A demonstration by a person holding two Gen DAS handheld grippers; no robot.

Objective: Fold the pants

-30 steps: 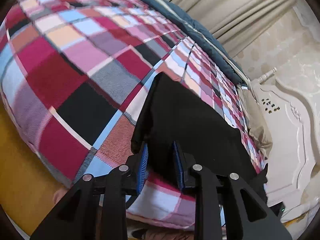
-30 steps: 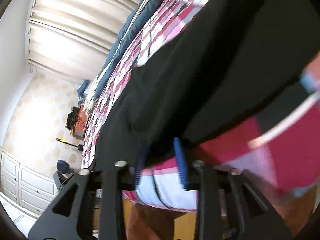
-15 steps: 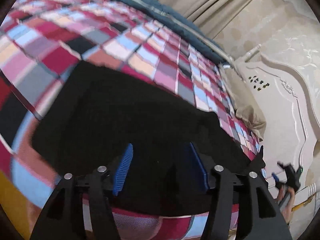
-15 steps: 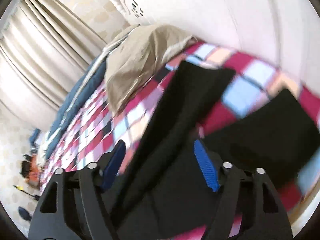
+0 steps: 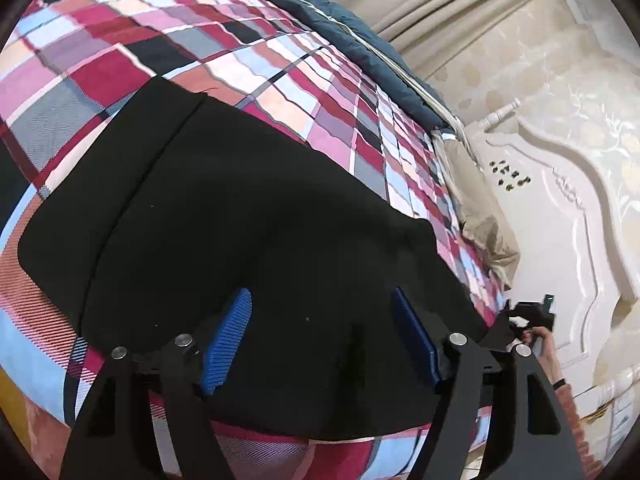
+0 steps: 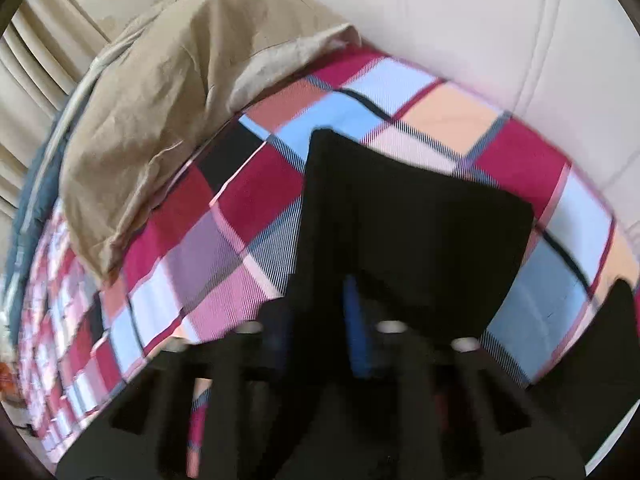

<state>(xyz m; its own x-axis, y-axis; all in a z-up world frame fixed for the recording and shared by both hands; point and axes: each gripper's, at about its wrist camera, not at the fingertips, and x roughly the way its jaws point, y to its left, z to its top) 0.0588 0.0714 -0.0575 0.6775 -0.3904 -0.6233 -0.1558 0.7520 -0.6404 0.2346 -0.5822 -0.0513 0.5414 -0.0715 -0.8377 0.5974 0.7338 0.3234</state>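
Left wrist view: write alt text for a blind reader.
Open left tongs with blue pads hover over black pants spread flat on a plaid bedspread. A white headboard stands at right, curtains behind.

The bed [image 5: 168, 56] carries a plaid cover in red, pink, blue, grey and black squares. Black pants [image 5: 248, 216] lie flat on it directly ahead of the left claw [image 5: 320, 336], spreading to both sides of it. Beyond the pants, a dark blue quilt [image 5: 320, 12] runs along the far edge. A tan pillow [image 6: 152, 112] rests on the cover, ahead and left of the right claw [image 6: 316, 336].
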